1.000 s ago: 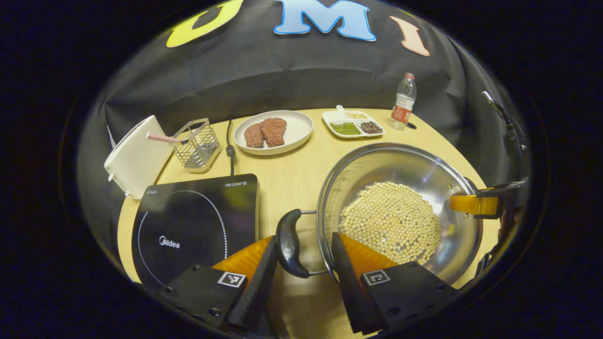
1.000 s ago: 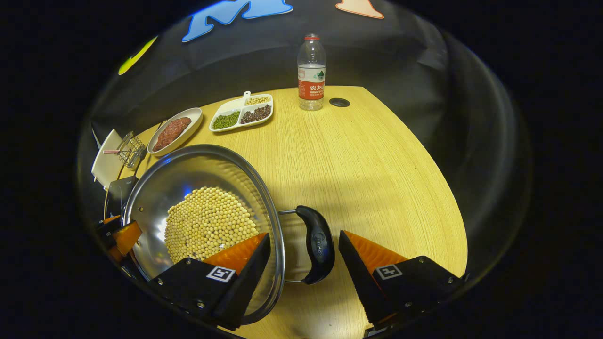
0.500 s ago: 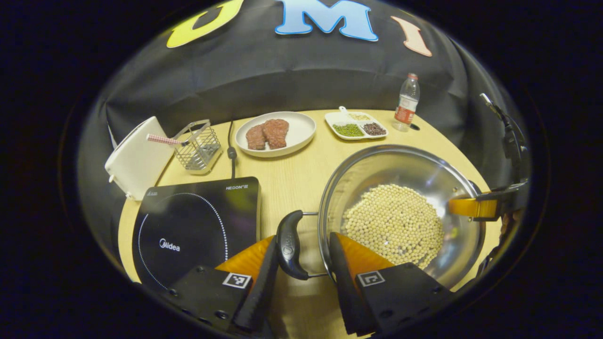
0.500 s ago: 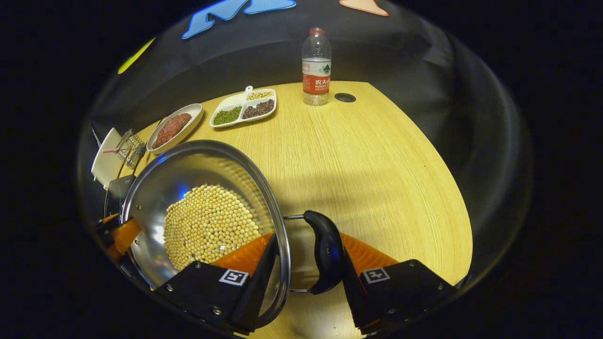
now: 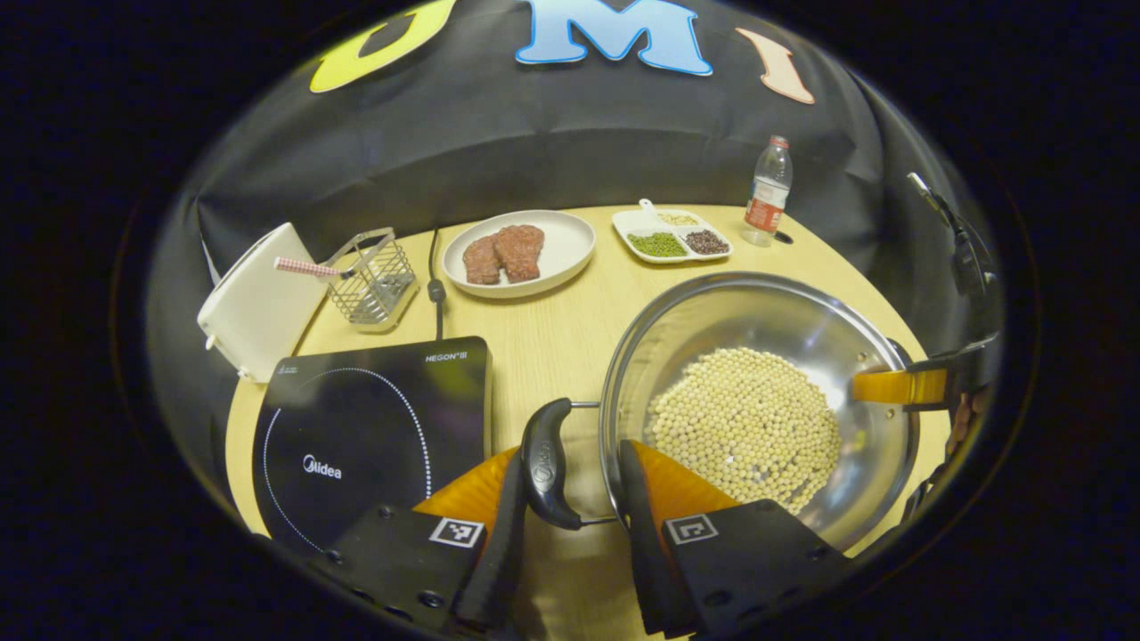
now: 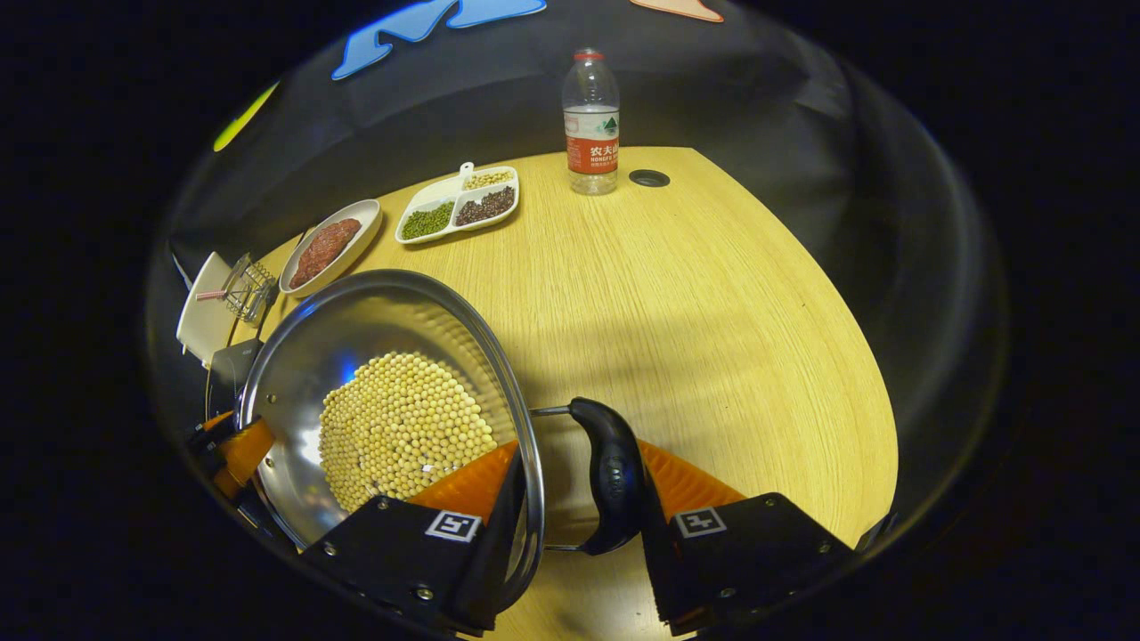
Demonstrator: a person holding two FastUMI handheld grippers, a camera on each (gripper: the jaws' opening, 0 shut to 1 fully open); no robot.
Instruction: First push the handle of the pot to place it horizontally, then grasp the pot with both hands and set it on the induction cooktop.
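A steel pot (image 5: 757, 312) holding yellow beans (image 5: 744, 423) sits on the wooden table, to the right of the black induction cooktop (image 5: 356, 427). My left gripper (image 5: 565, 525) is shut across the pot's left black handle (image 5: 545, 458), one finger outside the handle and the other inside the rim. In the right gripper view the pot (image 6: 374, 312) lies at the left. My right gripper (image 6: 579, 525) is shut the same way on the right handle (image 6: 610, 472). Each gripper also appears at the pot's far rim in the other one's view: the right gripper (image 5: 899, 387), the left gripper (image 6: 236, 450).
Along the back stand a plate of meat (image 5: 519, 251), a divided dish of beans (image 5: 672, 239) and a water bottle (image 5: 766, 191). A wire basket (image 5: 372, 280) and a white board (image 5: 254, 303) sit behind the cooktop, with its cord (image 5: 435, 285) beside them.
Both grippers have narrowed from wide open until their fingers meet the handles and rim. The pot has barely shifted.
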